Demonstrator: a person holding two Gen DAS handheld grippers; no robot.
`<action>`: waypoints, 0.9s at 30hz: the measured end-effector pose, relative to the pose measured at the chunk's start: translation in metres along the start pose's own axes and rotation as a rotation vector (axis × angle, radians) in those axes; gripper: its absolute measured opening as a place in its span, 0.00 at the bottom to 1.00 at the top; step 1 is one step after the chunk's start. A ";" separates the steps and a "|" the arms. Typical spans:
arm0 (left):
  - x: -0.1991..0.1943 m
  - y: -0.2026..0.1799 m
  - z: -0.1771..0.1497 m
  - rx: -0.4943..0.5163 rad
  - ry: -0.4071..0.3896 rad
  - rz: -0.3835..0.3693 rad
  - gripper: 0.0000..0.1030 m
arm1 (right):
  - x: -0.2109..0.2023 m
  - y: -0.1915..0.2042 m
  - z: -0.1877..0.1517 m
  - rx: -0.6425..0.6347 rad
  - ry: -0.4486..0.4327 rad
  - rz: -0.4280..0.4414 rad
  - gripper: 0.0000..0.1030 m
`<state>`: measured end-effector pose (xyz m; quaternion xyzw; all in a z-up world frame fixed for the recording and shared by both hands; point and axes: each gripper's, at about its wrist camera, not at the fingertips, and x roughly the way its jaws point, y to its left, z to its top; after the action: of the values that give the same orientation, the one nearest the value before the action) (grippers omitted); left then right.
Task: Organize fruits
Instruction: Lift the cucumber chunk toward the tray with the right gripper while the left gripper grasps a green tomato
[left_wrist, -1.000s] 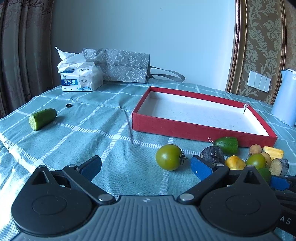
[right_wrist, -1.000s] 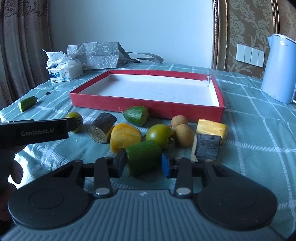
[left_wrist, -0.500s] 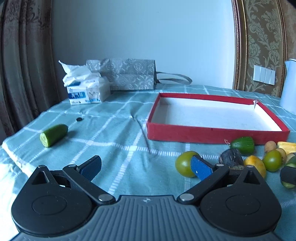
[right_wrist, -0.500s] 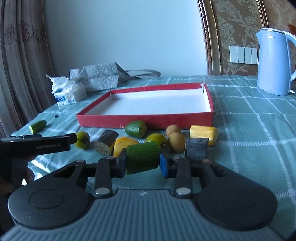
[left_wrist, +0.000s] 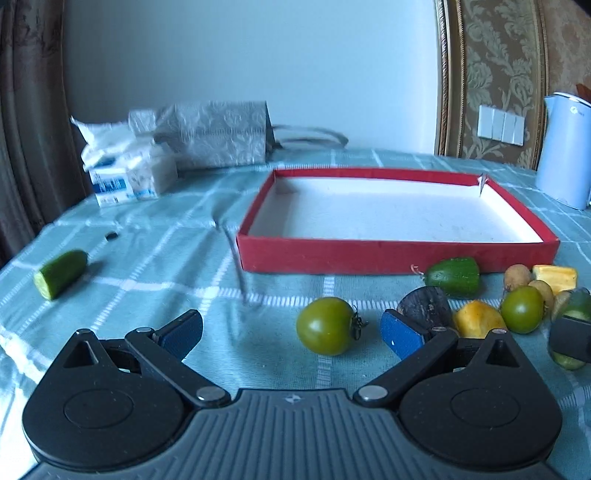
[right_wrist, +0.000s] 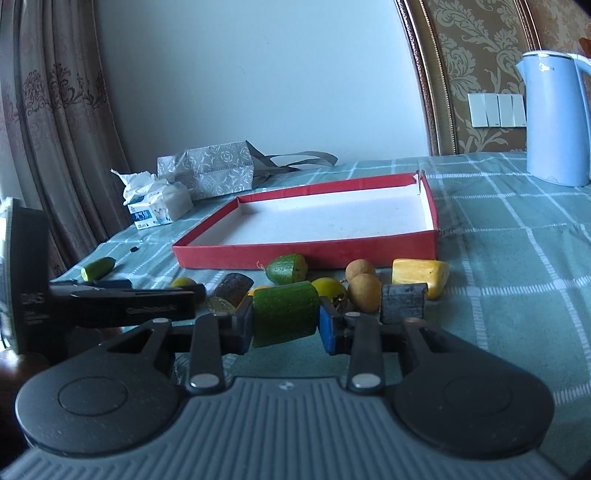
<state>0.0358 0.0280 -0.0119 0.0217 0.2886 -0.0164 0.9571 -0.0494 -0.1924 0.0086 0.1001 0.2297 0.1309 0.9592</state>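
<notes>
Right tool (right_wrist: 286, 325) clamps green cucumber chunk (right_wrist: 285, 317) between its pads.

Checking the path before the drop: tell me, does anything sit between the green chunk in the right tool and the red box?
The right tool grips the green chunk. Loose fruit lies between it and the red box, including a green piece, but low on the cloth. Nothing tall blocks the way.

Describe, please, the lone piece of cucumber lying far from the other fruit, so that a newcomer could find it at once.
Start at the red tray in the middle of the green checked tablecloth, then look towards the curtain side, in front of the tissue pack. The cucumber piece lies there by itself, a short green stub with a pale cut end, well apart from the cluster crowded along the tray's near wall.
</notes>
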 end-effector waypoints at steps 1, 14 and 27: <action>0.003 0.002 0.001 -0.012 0.009 0.008 1.00 | -0.001 -0.001 0.000 0.006 -0.001 0.002 0.32; 0.006 0.002 0.002 -0.002 0.027 0.003 0.40 | -0.003 -0.005 0.001 0.032 -0.015 0.002 0.32; -0.004 0.007 -0.001 -0.035 0.006 -0.053 0.32 | -0.005 -0.003 0.004 0.036 -0.018 -0.021 0.32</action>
<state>0.0325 0.0350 -0.0100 -0.0024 0.2923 -0.0366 0.9556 -0.0511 -0.1976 0.0129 0.1162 0.2244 0.1156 0.9606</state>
